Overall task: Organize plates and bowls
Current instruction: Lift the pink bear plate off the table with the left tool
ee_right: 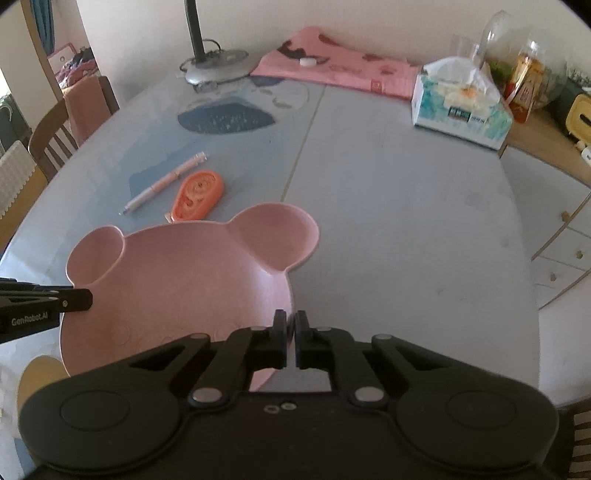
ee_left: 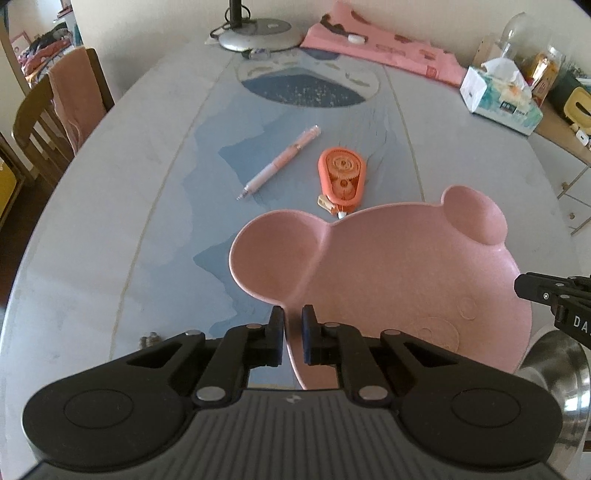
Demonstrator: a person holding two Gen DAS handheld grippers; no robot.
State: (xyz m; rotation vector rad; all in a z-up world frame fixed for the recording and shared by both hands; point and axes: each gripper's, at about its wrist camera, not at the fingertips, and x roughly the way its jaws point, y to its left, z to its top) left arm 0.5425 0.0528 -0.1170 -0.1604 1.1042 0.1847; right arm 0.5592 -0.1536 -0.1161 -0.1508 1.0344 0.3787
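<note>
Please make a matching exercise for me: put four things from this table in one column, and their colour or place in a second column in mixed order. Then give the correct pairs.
Things:
1. bear-shaped plate
2. correction tape
3. tissue box
4. lamp base

Descriptions:
A. orange, lying beside the pen
B. pink, its rim gripped on both sides by the left gripper and the right gripper
C. grey, at the far end of the table
D. white and teal, at the far right of the table

Pairs: 1-B, 2-A, 3-D, 4-C

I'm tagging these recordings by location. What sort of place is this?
Probably a home dining room: a big table with a wooden chair, a tissue box and a desk lamp.
</note>
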